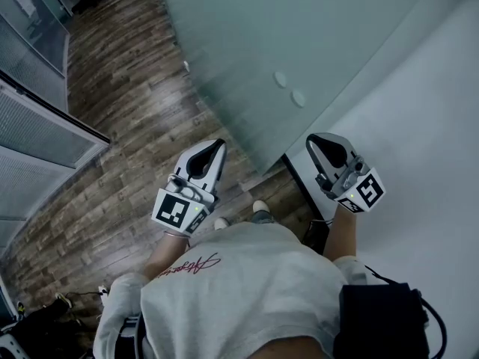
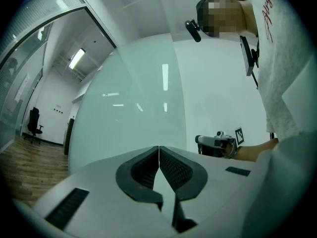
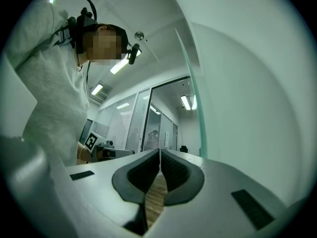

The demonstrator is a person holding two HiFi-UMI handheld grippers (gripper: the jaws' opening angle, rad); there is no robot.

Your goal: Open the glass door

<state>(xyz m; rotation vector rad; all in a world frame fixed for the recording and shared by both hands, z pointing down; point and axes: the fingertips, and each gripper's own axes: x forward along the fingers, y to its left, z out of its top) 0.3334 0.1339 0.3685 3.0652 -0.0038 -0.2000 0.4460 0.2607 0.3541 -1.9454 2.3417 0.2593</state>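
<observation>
Wood floor (image 1: pixel 135 103) shows beside the door (image 1: pixel 299 43), which looks partly open. My left claw (image 1: pixel 219 143) and right claw (image 1: pixel 311 140) flank its edge, both closed and empty. Swinging it wider remains.

A wood-plank floor (image 1: pixel 127 96) runs between a white wall (image 1: pixel 419 126) on the right and a glazed partition with slatted blinds (image 1: pixel 37 137) on the left. The person wears a pale shirt (image 1: pixel 239 290) with red script (image 1: pixel 191 265) across it, light shoes (image 1: pixel 260 206) showing just past its hem, and a black pouch (image 1: pixel 378 320) at the right hip. In the left gripper view, a black office chair (image 2: pixel 33 124) stands far down the room, beneath a long ceiling light (image 2: pixel 77 58).
</observation>
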